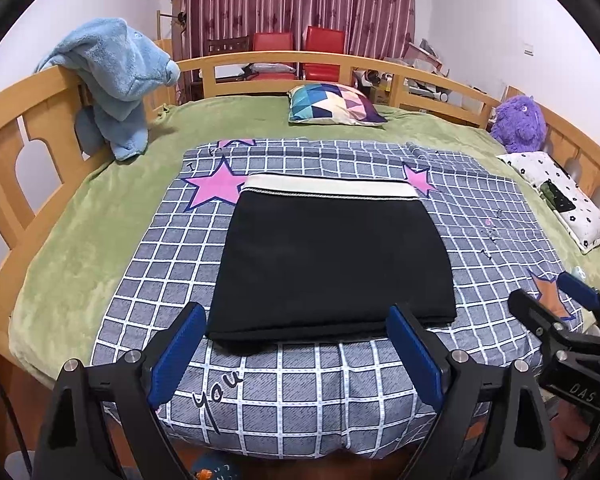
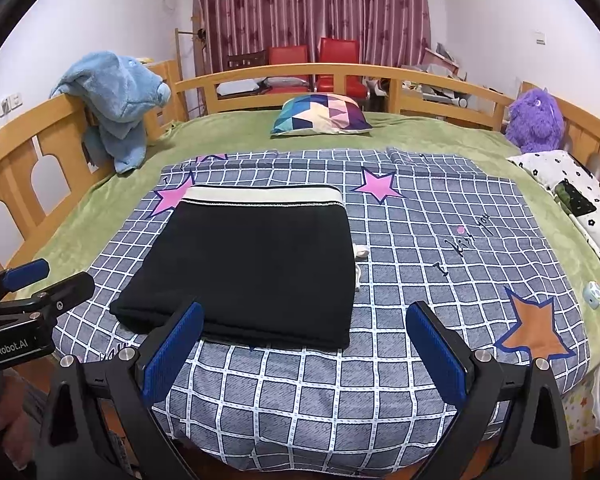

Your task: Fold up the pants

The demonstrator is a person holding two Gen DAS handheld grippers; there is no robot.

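The black pants (image 1: pixel 332 264) lie folded into a flat rectangle on the grey checked sheet (image 1: pixel 300 384), with the white waistband (image 1: pixel 328 188) at the far side. My left gripper (image 1: pixel 296 320) stands open just in front of the near fold, and its blue pads touch no cloth. In the right wrist view the pants (image 2: pixel 252 268) lie to the left, with a white drawstring (image 2: pixel 358 258) poking out at their right edge. My right gripper (image 2: pixel 306 316) is open over bare sheet by the pants' near right corner. Each gripper shows in the other's view: right gripper (image 1: pixel 560 300), left gripper (image 2: pixel 48 276).
A green blanket (image 1: pixel 100 216) covers the bed inside a wooden rail (image 1: pixel 4 128). A blue fleece garment (image 1: pixel 116 76) hangs over the left rail. A patterned cushion (image 1: pixel 336 104), a purple plush toy (image 1: pixel 520 122) and a floral pillow (image 1: pixel 560 196) lie at the back and right.
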